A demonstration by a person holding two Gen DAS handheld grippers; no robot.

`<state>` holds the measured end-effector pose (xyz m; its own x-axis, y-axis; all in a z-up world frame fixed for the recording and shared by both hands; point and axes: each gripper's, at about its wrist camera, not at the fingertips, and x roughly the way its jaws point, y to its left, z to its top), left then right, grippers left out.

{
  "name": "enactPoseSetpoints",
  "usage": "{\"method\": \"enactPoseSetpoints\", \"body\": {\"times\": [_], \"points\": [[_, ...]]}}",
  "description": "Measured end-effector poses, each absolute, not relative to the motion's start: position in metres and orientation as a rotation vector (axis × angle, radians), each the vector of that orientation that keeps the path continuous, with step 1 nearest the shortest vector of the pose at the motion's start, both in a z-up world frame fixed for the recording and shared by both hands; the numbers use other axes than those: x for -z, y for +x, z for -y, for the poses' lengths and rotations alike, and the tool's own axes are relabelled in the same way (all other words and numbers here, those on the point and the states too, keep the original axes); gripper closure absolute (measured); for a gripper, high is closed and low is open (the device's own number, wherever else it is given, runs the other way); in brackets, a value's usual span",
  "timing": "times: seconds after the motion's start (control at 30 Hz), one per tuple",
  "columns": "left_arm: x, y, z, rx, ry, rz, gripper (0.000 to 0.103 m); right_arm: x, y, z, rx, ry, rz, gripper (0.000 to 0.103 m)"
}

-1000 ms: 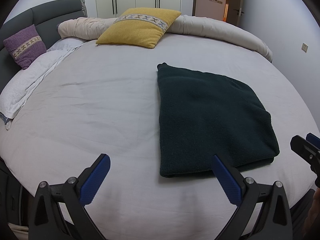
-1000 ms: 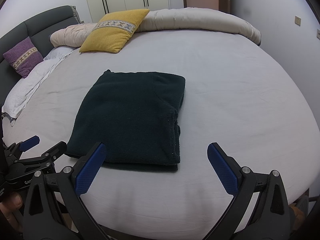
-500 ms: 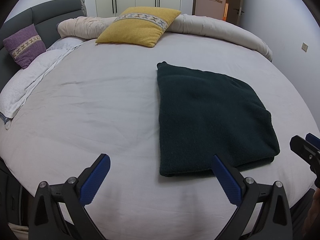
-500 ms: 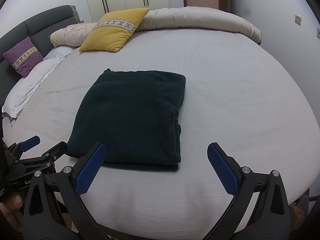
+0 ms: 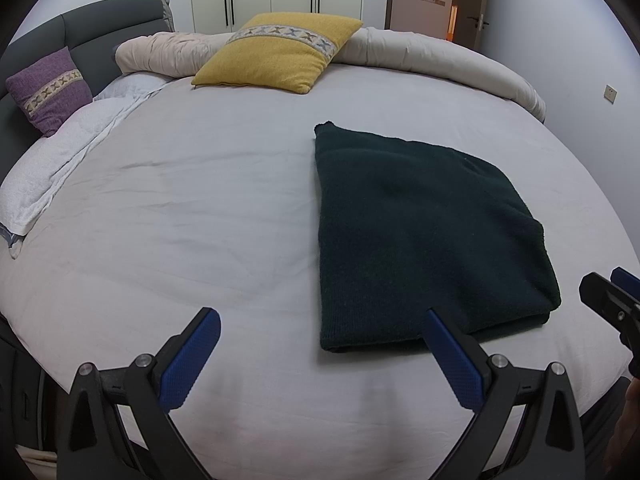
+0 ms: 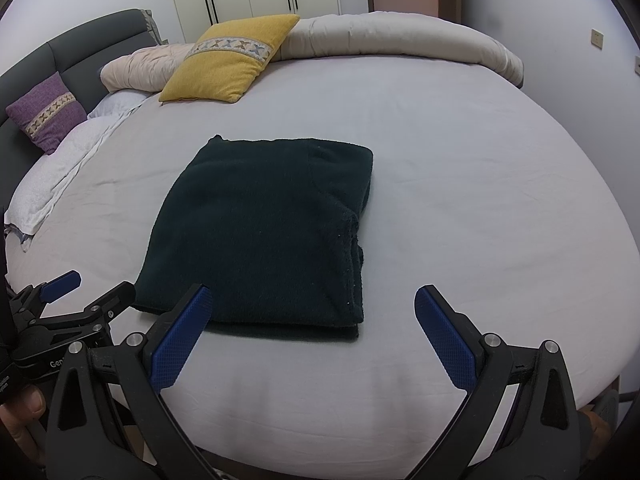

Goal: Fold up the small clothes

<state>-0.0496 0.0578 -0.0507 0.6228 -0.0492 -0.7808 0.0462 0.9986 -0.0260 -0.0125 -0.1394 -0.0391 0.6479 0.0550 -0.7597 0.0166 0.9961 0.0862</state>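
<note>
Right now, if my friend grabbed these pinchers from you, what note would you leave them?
Left gripper: open, holding nothing, near the bed's front edge.
Right gripper: open, holding nothing, in front of the sweater.
The dark green sweater lies folded into a flat rectangle on the grey bedsheet, stacked edges showing on its right side.
Yellow pillow and purple pillow sit far back, out of the way.
Done: this sweater looks folded.
Left: probably nothing more than tidying it; no other clothes to fold are in view.
</note>
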Motion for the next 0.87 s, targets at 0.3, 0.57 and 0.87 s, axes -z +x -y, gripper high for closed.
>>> {"method": "enactPoseSetpoints", "body": {"times": [0.3,0.57,0.87], "points": [[0.0528,-0.0524,-0.0582,0.054,-0.004,-0.898,0.0,0.0413,-0.0138,0.1396,-0.026,0.09,-0.87,0.001],[0.0537,-0.0526,-0.0594,0.055,-0.004,-0.9,0.0,0.0414,-0.0134,0.1409,-0.031,0.09,-0.873,0.001],[0.055,-0.0558,-0.0602,0.05,0.011,-0.884,0.0,0.0419,-0.0146,0.143,-0.039,0.094,-0.881,0.001]]}}
